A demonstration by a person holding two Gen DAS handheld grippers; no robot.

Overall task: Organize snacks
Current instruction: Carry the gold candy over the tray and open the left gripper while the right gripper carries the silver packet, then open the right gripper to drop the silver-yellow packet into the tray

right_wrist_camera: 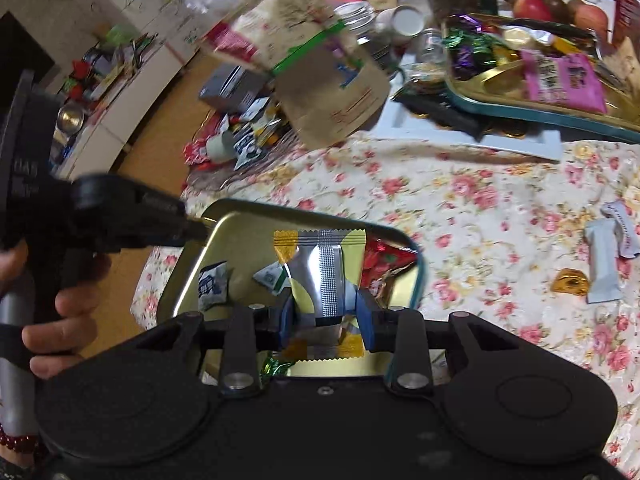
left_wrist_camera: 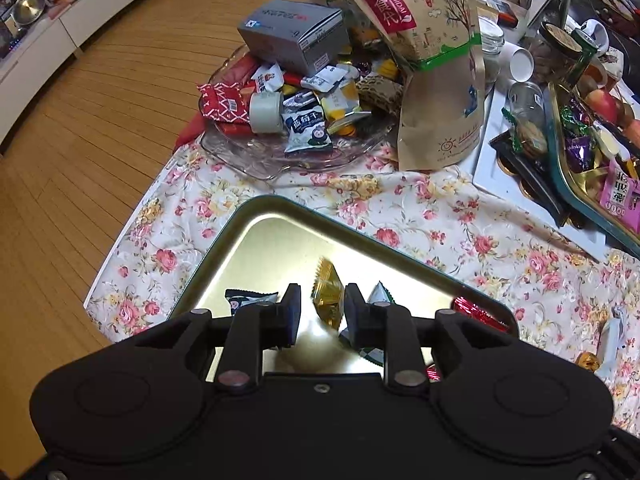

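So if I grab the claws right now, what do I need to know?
Left claw: open, with a gold candy loose between its fingers, over the tin tray.
Right claw: shut on a silver and yellow snack packet, above the same tray.
Done: a few snacks already lie in the tray, such as a red candy.
Left: drop both in the tray, then clear the pile in the glass dish and the loose ones on the flowered cloth, such as a white bar.
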